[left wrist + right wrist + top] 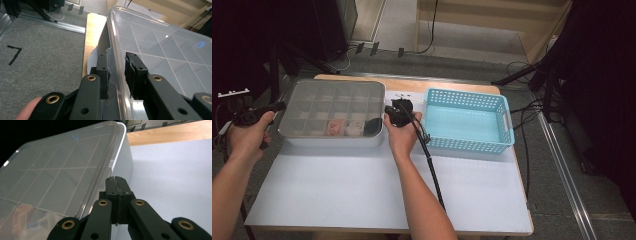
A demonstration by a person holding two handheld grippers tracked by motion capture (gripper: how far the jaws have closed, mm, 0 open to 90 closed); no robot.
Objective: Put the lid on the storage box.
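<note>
A clear lidded box [333, 112] with a grid of small compartments sits on the far left part of the table [362, 190], on a white sheet that covers most of the top. Everything else is placed here relative to that box.

The left tool [117, 72] is at the box's left edge. In the left gripper view its two black jaws stand on either side of the thin rim of the clear lid [160, 45], one outside the box and one over the lid. The outer pad lies against the rim, while a small gap shows at the inner pad, so I cannot tell whether the rim is truly pinched. In the high view the left hand [247, 135] holds this tool just off the box's left side, beyond the table's left edge.

The right tool [117, 185] is at the box's right edge. Its jaws are pressed flat together with nothing between them, and their tips lie just beside the lid's rim, above the white wall of the box. In the high view the right hand [402, 132] grips this tool close to the box's near right corner.

Through the lid, some pale and pinkish items [344, 126] and a dark one show in the compartments nearest the person, towards the box's right side; what they are is unclear.

A light blue basket [468, 120] stands to the right of the box, a little apart from it, with the right hand between the two.
</note>
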